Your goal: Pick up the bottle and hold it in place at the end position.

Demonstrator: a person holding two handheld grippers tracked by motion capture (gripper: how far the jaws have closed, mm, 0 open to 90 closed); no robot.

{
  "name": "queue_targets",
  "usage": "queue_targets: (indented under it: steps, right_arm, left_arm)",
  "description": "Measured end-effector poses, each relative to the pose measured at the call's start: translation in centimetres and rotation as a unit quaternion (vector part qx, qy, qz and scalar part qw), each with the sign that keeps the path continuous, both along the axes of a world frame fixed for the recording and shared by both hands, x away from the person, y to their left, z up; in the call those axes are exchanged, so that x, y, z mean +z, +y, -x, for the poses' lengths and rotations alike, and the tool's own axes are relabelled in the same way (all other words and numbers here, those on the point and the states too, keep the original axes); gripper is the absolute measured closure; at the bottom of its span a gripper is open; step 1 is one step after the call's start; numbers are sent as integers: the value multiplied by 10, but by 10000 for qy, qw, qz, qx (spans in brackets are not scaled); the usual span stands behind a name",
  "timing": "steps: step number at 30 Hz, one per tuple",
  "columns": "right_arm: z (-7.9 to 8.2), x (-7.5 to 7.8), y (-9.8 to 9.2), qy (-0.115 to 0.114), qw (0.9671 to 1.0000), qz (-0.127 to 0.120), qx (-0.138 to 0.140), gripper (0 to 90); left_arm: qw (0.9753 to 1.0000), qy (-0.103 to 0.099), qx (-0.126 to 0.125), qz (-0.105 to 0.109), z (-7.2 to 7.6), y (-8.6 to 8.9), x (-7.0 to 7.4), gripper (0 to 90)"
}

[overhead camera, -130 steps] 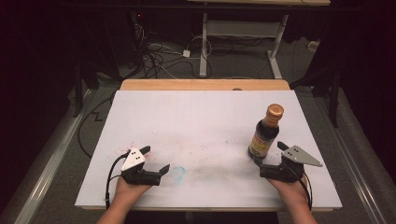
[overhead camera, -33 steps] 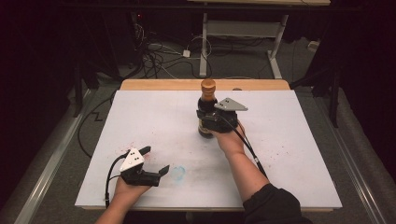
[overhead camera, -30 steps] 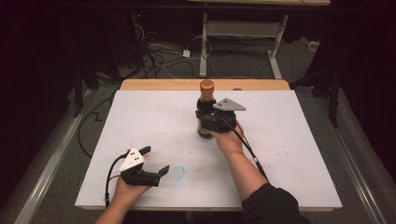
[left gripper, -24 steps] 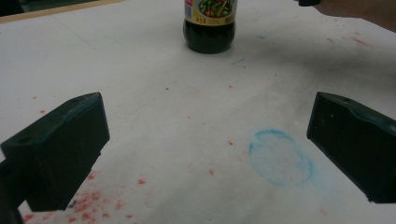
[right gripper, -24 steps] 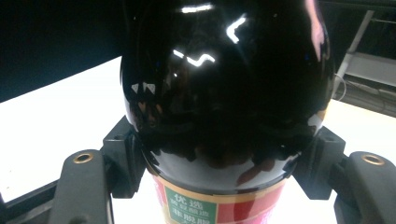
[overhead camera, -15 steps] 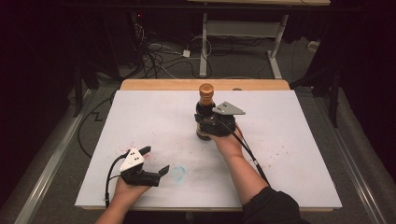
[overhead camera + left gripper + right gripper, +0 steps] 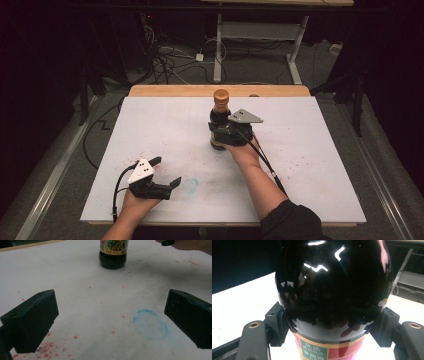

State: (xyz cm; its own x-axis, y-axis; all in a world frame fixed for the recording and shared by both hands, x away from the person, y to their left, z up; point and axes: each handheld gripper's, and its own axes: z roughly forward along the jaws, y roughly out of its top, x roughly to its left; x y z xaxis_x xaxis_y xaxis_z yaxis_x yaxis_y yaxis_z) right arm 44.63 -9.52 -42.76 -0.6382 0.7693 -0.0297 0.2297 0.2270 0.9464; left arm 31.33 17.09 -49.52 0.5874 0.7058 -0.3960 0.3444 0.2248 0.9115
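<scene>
A dark sauce bottle (image 7: 219,120) with a brown cap and a colourful label stands upright near the middle of the white table (image 7: 310,150). My right gripper (image 7: 222,132) is shut on the bottle's body; in the right gripper view the glossy bottle (image 7: 334,290) sits between both jaws. My left gripper (image 7: 165,172) rests near the front left of the table, open and holding nothing. In the left gripper view the bottle's base (image 7: 113,257) stands far ahead, beyond the left gripper (image 7: 110,320) and its spread jaws.
A faint blue ring (image 7: 190,185) is drawn on the table just right of the left gripper, also seen as a blue ring (image 7: 150,323) between its jaws. Red specks (image 7: 50,350) dot the surface. A wooden strip (image 7: 190,90) edges the far side. Cables lie on the floor beyond.
The right gripper carried the bottle from the table's right side to the middle and, over the last second, eased it slightly left and nearer. The left gripper has stayed still.
</scene>
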Motion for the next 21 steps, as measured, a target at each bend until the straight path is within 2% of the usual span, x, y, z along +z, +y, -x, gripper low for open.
queue_targets:
  steps: [3,4,5,7,8,10,12,15,21]
  right_arm:
    - [-1,0,-2,63,10000,10,18,215]
    - [-2,0,-4,105,9999,26,9,160]
    - [-2,0,-4,105,9999,26,9,160]
    - [-2,2,-7,158,9999,28,-7,79]
    - [-2,2,-7,158,9999,28,-7,79]
    - [-1,4,-9,199,9998,12,41,4]
    - [1,5,-10,202,9998,21,75,4]
    - [4,6,-12,156,9998,23,102,4]
    - [19,9,-22,145,9998,36,100,4]
  left_arm:
    - [10000,16,-17,38,0,0,0,0]
    - [10000,20,-16,30,0,0,0,0]
    - [10000,29,-18,69,-1,0,0,0]
    - [9999,52,-25,87,-1,-1,0,0]
    - [9999,52,-17,130,-1,-1,0,0]
    - [9999,55,-40,91,-1,-1,0,0]
    - [9999,59,-35,132,-1,-1,1,0]
    - [9999,58,-44,83,-1,0,0,0]
    - [9999,58,-53,89,-1,0,1,0]
